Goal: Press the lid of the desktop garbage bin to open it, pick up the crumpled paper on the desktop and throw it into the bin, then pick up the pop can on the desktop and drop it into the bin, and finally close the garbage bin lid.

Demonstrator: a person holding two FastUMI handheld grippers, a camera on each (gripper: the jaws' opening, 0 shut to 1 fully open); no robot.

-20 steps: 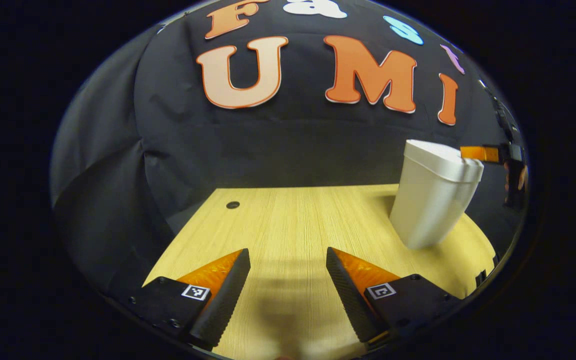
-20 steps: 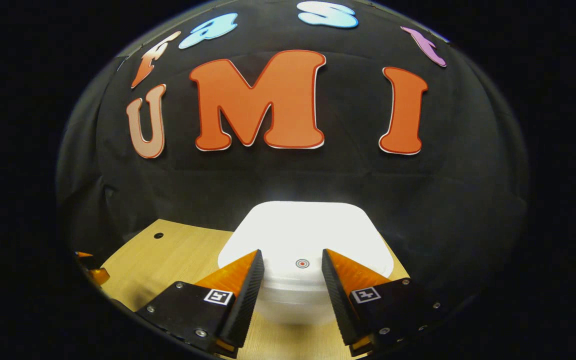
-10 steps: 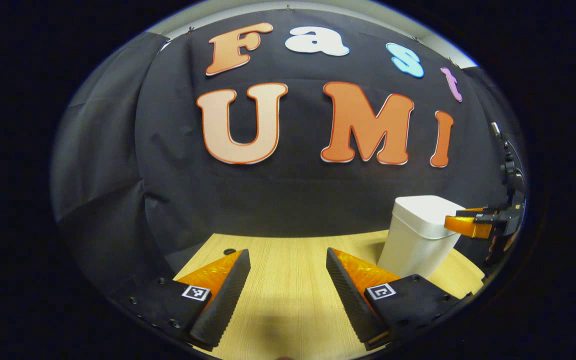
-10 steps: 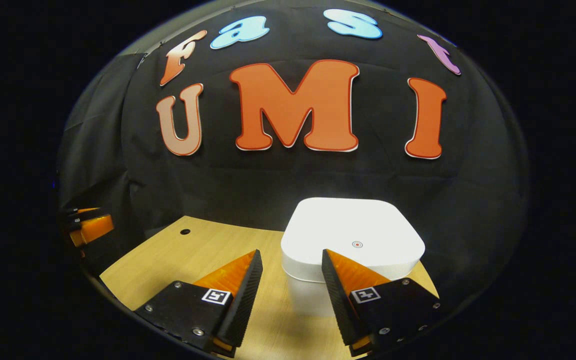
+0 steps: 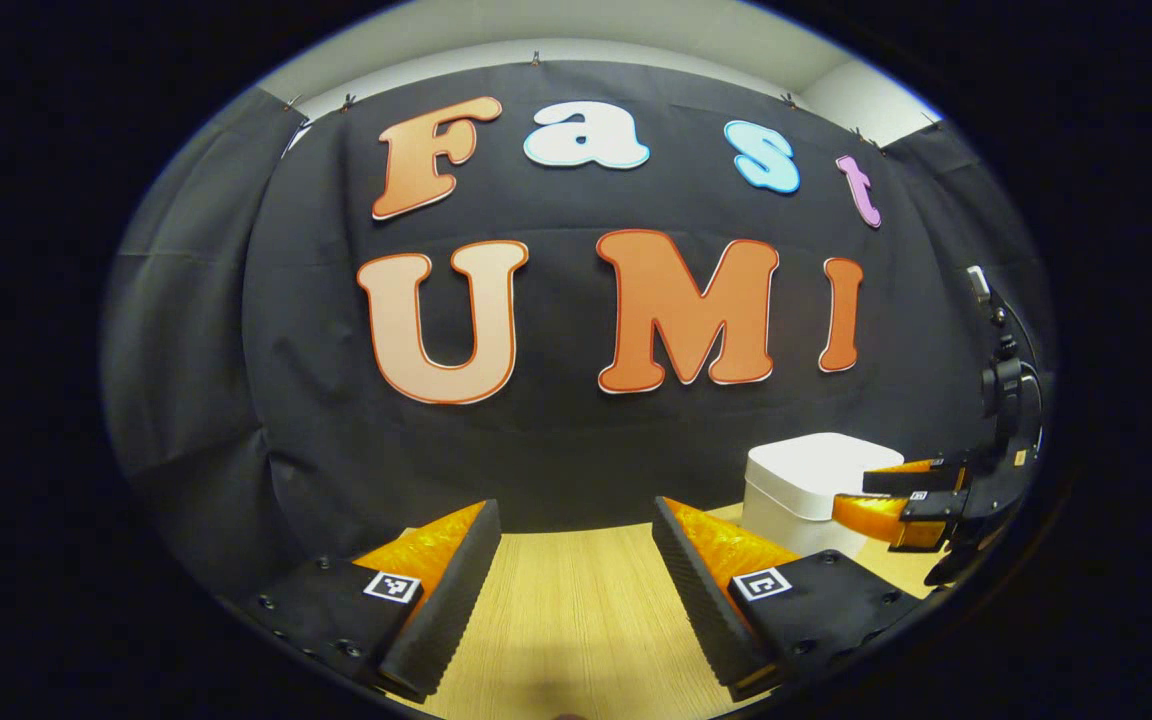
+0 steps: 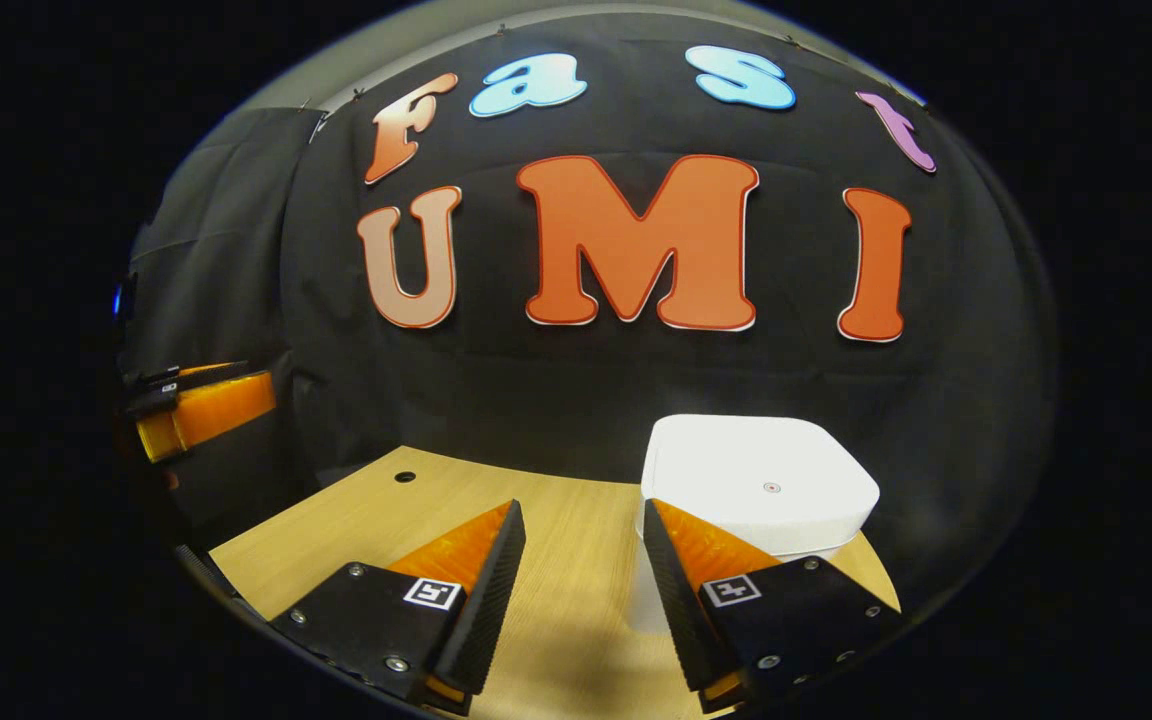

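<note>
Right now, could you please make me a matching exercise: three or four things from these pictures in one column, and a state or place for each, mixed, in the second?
Things:
1. white plastic garbage bin lid
2. left claw
3. light wooden desktop
4. small round hole

States or places:
A. open, holding nothing
B. shut, red dot on top
C. under the bin
D. in the desktop, near the black cloth

Pairs: 1-B, 2-A, 3-C, 4-D

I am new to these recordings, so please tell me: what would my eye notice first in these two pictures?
The white garbage bin stands out first, with its lid shut, on the right part of the wooden desktop against the dark booth wall. Next come the open fingers of the right gripper low in the right gripper view, and of the left gripper over bare wood in the left gripper view.
</note>
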